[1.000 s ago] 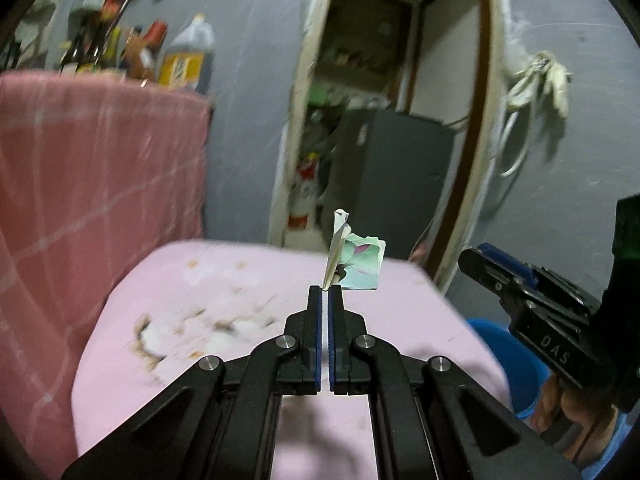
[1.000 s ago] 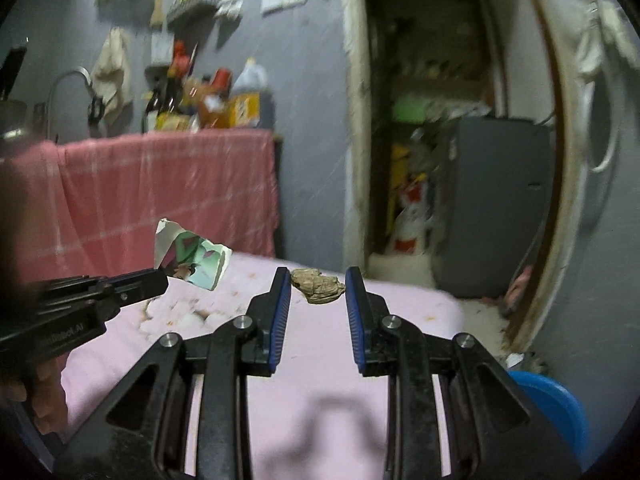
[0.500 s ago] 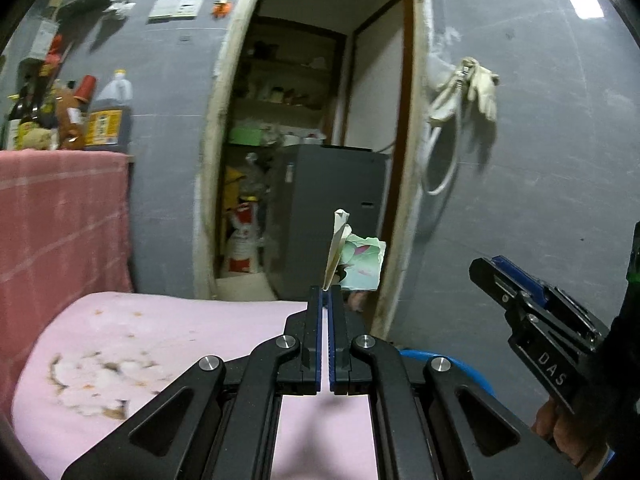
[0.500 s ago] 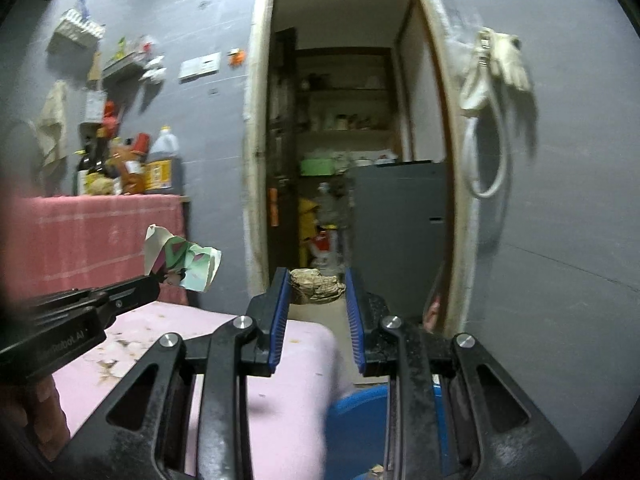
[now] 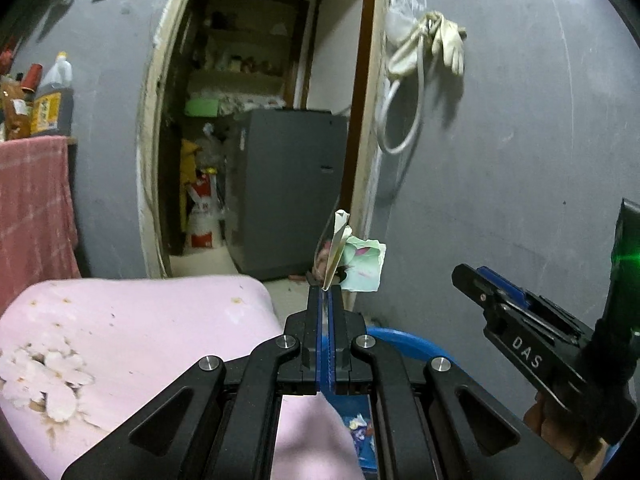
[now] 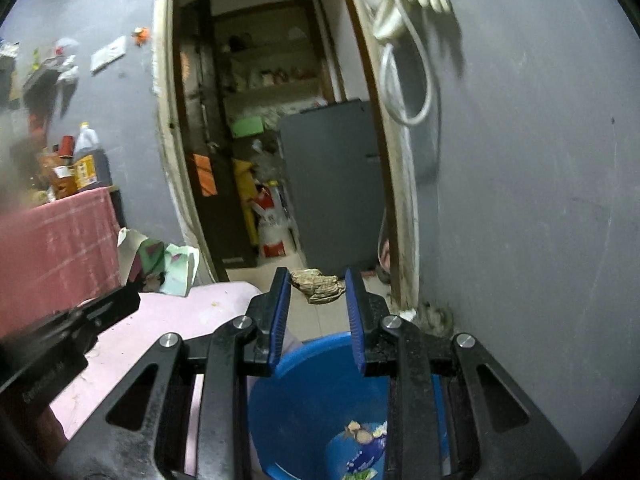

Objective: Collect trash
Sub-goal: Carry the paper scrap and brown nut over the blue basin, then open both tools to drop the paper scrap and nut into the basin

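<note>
The bucket (image 6: 320, 392) stands on the floor just right of the padded seat (image 5: 152, 328), below both grippers, with scraps of litter (image 6: 366, 440) in its bottom. Far behind, an open doorway (image 5: 256, 120) holds a cabinet (image 5: 288, 192). Right of it, gloves (image 5: 432, 44) hang on the wall.

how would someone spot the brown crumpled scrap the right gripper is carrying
Find the blue bucket on the floor beside the pink cushion. Just above it the right gripper holds the brown scrap between its blue pads. It is dull brown and wadded, unlike the pale green printed paper in the left gripper.
</note>
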`<state>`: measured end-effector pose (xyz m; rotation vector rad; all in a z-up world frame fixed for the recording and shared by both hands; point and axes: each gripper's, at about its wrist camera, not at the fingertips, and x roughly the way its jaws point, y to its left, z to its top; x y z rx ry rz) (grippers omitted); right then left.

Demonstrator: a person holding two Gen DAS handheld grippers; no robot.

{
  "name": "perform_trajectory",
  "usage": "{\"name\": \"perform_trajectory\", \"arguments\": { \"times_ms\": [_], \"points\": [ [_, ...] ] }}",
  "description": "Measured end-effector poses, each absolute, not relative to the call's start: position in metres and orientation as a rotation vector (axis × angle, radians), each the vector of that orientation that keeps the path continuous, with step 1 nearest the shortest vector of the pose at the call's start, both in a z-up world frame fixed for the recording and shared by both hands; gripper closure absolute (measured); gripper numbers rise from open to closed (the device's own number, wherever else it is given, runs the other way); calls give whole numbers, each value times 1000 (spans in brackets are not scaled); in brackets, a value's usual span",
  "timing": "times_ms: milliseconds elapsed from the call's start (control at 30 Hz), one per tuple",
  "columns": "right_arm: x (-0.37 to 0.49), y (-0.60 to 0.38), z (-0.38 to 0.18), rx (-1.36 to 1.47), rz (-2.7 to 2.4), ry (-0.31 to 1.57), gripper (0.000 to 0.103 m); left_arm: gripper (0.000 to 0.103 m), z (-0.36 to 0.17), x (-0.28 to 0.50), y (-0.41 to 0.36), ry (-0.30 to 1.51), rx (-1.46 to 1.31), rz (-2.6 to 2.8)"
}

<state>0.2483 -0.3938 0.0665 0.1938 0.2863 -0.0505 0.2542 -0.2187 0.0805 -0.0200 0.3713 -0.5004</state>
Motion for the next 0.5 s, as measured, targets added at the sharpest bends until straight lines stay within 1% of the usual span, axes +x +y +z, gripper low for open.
{"name": "perform_trajectory", "arguments": {
  "times_ms": [233, 500],
  "points": [
    [267, -408, 48, 245, -49, 416, 76, 102, 57, 277, -237, 532, -28, -550],
    [281, -419, 35, 308, -41, 488, 75, 102, 31, 302, -247, 669, -53, -561]
  ]
}}
